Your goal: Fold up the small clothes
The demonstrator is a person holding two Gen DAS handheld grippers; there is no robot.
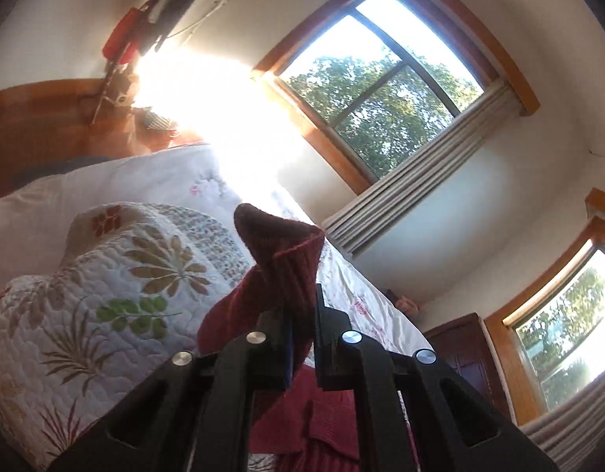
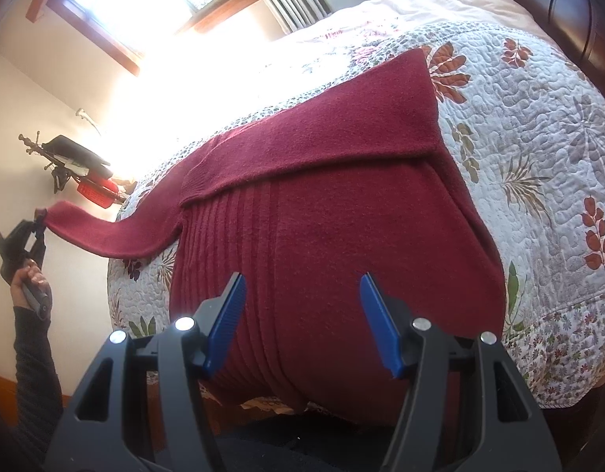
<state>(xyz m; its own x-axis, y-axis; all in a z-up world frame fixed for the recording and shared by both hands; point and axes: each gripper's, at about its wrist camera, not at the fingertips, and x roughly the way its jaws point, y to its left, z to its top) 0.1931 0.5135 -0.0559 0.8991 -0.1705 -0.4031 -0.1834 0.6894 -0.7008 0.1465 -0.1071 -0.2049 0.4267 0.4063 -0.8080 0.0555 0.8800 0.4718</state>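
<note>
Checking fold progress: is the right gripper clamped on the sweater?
No: the right gripper is open above the red sweater, blue pads spread apart with cloth showing between them.

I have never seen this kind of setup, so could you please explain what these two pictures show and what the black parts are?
No robot here: a person holds a hand tool with a two-finger claw in each hand, and a camera on each looks along its fingers. The left wrist picture shows the left claw shut on the sleeve of a red sweater. The right wrist picture shows the right claw open above that sweater, which lies on a flowered quilt on a bed. At its far left, the person's hand lifts the sleeve.
</note>
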